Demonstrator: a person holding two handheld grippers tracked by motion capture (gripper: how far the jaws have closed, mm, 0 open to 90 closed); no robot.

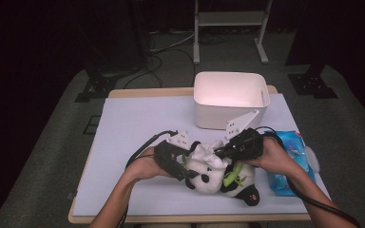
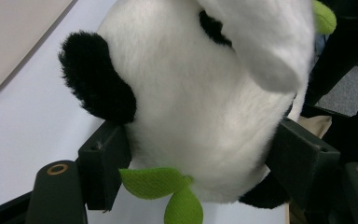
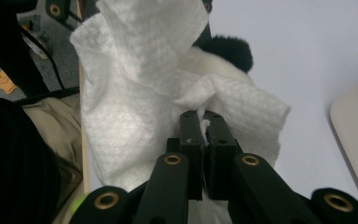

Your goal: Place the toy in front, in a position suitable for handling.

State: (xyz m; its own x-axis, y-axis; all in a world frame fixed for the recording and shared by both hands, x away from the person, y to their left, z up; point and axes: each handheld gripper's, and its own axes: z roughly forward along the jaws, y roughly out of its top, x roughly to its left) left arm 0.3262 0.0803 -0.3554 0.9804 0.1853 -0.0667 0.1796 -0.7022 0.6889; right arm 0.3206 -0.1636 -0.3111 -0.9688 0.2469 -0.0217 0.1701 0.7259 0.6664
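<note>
A black-and-white panda plush [image 1: 206,179] lies on the white table [image 1: 138,123], near the front edge, with green leaves [image 1: 233,175] on its front. My left gripper [image 1: 185,171] comes in from the left and is shut on the panda's head. In the left gripper view its pads [image 2: 107,156] press into both sides of the white head [image 2: 200,107], above a green leaf [image 2: 161,184]. My right gripper [image 1: 218,153] is shut on a white wipe [image 1: 206,154] draped over the panda. In the right gripper view the crumpled wipe [image 3: 135,107] is pinched between the jaws of that gripper [image 3: 204,123], with a black ear [image 3: 228,51] behind it.
A white plastic bin [image 1: 218,116] stands at the back of the table, right of centre. A blue pack of wipes [image 1: 281,183] lies by the table's right edge, under the person's right forearm. A metal stand [image 1: 230,19] is on the floor beyond.
</note>
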